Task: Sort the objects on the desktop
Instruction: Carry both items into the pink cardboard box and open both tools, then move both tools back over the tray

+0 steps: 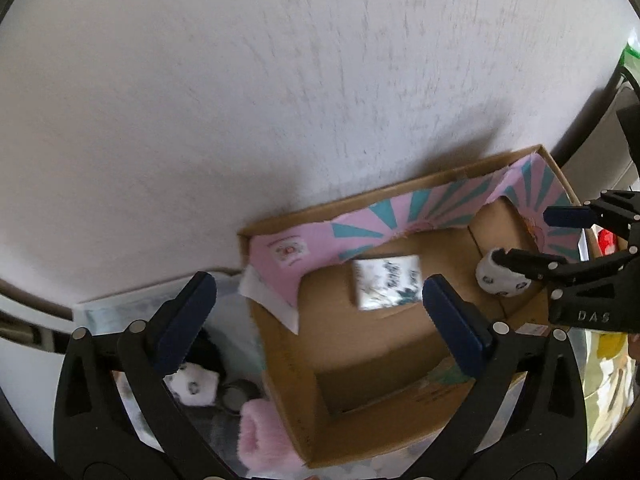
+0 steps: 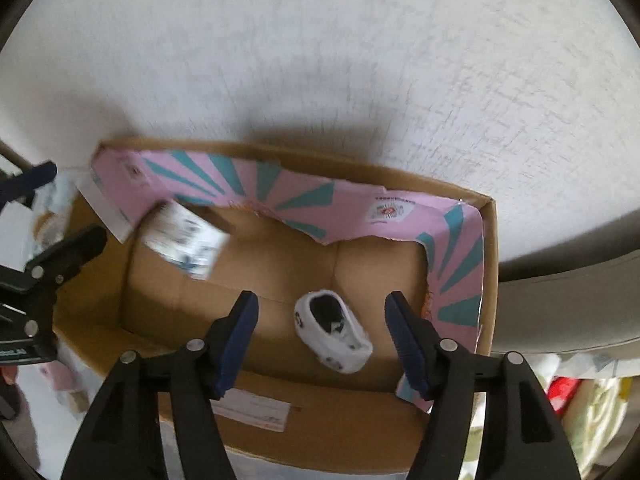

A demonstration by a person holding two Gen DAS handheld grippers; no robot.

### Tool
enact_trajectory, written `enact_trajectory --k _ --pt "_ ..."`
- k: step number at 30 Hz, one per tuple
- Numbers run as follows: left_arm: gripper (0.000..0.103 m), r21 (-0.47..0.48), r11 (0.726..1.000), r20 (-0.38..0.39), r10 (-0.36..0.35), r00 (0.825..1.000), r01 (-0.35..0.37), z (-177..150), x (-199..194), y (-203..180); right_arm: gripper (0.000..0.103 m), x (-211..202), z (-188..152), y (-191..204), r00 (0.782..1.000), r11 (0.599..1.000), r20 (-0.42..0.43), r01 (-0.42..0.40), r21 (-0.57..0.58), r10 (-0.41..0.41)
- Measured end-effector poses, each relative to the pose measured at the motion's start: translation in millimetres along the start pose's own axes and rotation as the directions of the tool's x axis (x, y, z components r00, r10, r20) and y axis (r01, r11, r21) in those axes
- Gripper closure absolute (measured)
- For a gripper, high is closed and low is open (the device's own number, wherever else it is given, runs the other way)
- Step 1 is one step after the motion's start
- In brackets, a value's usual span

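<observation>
A cardboard box [image 1: 288, 396] with a pink and teal lining [image 1: 404, 216] stands against the white wall; it also shows in the right wrist view [image 2: 320, 436]. A white printed packet [image 1: 387, 282] is inside, blurred, also seen in the right wrist view [image 2: 185, 240]. A white slipper-like sock [image 2: 334, 332] lies on the box floor, also seen in the left wrist view [image 1: 500, 280]. My left gripper [image 1: 316, 312] is open and empty above the box's left part. My right gripper [image 2: 322, 328] is open above the sock, and shows in the left wrist view [image 1: 520, 236].
Left of the box, a clear bin [image 1: 100, 312] holds a white sock [image 1: 194, 386], a pink fluffy item [image 1: 260, 436] and a dark round object [image 1: 238, 396]. Yellow and red items [image 2: 580, 396] lie right of the box. A grey wall edge [image 2: 560, 300] runs at right.
</observation>
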State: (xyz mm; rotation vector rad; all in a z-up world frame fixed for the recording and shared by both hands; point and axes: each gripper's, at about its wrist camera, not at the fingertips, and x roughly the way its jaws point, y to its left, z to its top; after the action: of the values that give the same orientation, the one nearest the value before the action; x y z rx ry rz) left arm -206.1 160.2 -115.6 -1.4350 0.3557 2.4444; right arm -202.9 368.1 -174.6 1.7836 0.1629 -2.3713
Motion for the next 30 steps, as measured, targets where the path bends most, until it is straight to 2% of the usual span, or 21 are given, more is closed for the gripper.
enact_trajectory --k 6,11,16,20,25,30 --pt "0.0 -0.018 1.0 0.014 0.007 1.0 -0.007 -4 -14 11 0.041 -18 0 2 0.999 1.0 0.05 -0.002 -0.005 0.002" --pt "0.0 -0.041 0.999 0.024 -0.005 1.0 0.006 -14 -36 38 0.041 -38 -2 15 0.996 0.999 0.087 0.003 -0.032 0.0" --pt "0.0 -0.032 0.998 0.067 0.064 0.996 -0.062 -28 -69 67 0.041 -58 -9 37 0.991 0.995 0.132 0.04 -0.096 -0.027" --pt "0.0 -0.056 0.995 0.099 0.092 0.991 -0.087 -41 -97 93 0.041 -69 -15 54 0.988 0.992 0.155 0.03 -0.121 -0.011" --pt "0.0 -0.09 0.99 0.125 0.115 0.986 -0.104 -67 -128 122 0.041 -77 -24 80 0.982 0.989 0.185 0.005 -0.145 0.022" --pt "0.0 -0.114 0.986 0.133 0.135 0.982 -0.12 -110 -150 143 0.041 -87 -37 109 0.978 0.982 0.2 -0.024 -0.189 0.062"
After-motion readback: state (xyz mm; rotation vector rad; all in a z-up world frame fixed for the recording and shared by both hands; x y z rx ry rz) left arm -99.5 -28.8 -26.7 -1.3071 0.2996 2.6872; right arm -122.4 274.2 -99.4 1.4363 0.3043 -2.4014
